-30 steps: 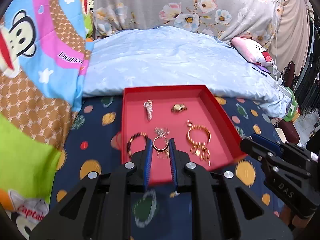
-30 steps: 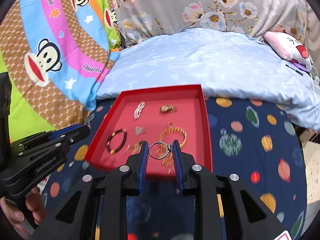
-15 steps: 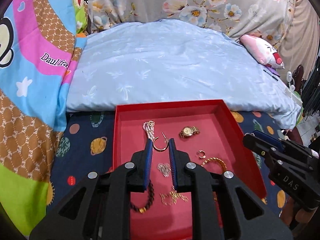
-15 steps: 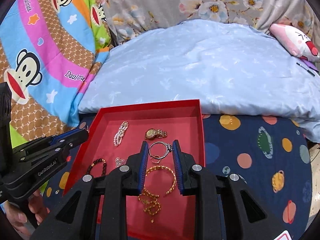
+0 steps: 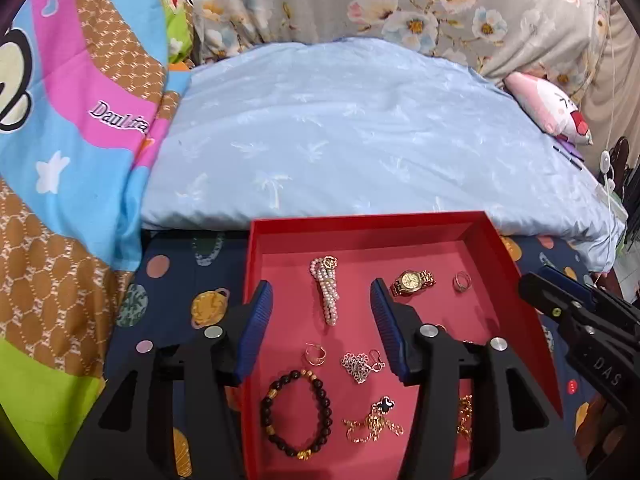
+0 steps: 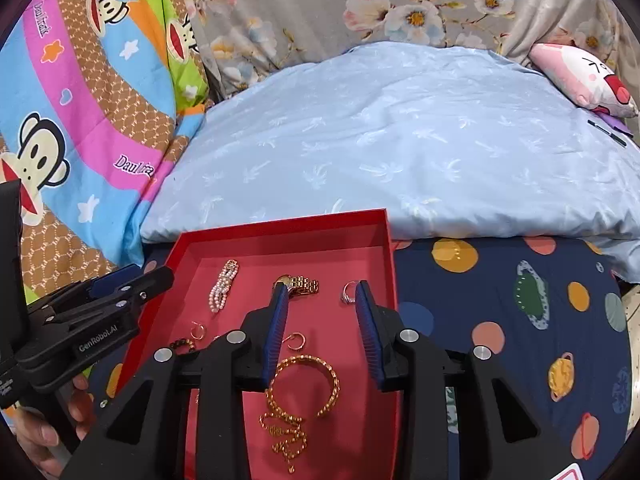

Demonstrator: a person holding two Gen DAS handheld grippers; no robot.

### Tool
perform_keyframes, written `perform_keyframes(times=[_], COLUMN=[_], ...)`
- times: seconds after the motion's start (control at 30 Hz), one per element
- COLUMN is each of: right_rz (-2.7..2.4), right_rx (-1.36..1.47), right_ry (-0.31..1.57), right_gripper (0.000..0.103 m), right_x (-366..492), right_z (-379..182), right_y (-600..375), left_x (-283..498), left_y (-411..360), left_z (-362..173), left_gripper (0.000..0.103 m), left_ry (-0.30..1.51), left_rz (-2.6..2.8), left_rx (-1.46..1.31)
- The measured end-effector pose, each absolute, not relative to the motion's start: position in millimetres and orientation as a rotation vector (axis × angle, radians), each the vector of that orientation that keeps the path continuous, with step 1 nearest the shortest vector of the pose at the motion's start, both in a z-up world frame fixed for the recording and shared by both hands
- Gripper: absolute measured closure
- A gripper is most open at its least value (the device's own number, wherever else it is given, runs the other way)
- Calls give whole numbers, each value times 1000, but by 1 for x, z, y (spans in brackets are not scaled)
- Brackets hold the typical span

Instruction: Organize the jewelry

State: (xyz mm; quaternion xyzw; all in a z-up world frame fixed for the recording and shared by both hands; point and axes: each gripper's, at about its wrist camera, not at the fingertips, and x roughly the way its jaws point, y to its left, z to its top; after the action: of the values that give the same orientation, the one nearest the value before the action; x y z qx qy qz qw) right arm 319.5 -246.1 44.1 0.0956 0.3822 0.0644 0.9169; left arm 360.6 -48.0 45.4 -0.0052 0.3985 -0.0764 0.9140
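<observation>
A red tray [image 5: 520,280] [image 6: 384,248] lies on the bed and holds jewelry. My left gripper [image 5: 321,294] is open and empty above it, straddling a pearl bracelet [image 5: 329,292]. A gold hoop earring [image 5: 316,354] lies just below. My right gripper [image 6: 321,294] is open and empty over the tray's right part. A silver ring [image 6: 347,293] [image 5: 462,281] lies by its right finger, a gold watch [image 6: 300,283] [image 5: 412,281] by its left. A gold bangle [image 6: 306,380], gold chain [image 6: 286,436] and dark bead bracelet [image 5: 296,412] lie nearer.
The tray sits on a navy planet-print sheet [image 6: 500,320]. A light blue pillow [image 5: 360,140] lies behind it, a cartoon monkey blanket [image 5: 60,120] to the left, a pink plush [image 6: 588,76] at far right. A silver heart brooch [image 5: 358,364] lies in the tray.
Both grippers have opened. The left one let go of the gold hoop earring, the right one let go of the silver ring; both pieces now lie in the tray.
</observation>
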Motion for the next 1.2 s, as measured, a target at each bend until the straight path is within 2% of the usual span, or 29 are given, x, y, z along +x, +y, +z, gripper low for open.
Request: perform_keyframes(times=[0.2, 0.33, 0.5, 0.67, 0.97, 1.2], right_rz=[107, 84, 69, 61, -2, -24], right_rx=[175, 124, 106, 138, 98, 119], right_ry=[743, 722, 722, 747, 751, 756], right_gripper=[56, 50, 42, 40, 33, 26], right_x=[271, 230, 188, 161, 127, 115], right_z=[66, 72, 65, 54, 43, 37], right_y=[-245, -232, -217, -209, -194, -189], left_x=[322, 288, 246, 211, 177, 162], left_y=[-36, -30, -29, -30, -31, -26], left_z=[68, 79, 80, 73, 50, 40], left_gripper=[49, 37, 32, 22, 13, 12], left_ry=[777, 744, 721, 718, 763, 767], left_rz=[-160, -147, -112, -94, -48, -26], left_rx=[-12, -4, 29, 33, 39, 7])
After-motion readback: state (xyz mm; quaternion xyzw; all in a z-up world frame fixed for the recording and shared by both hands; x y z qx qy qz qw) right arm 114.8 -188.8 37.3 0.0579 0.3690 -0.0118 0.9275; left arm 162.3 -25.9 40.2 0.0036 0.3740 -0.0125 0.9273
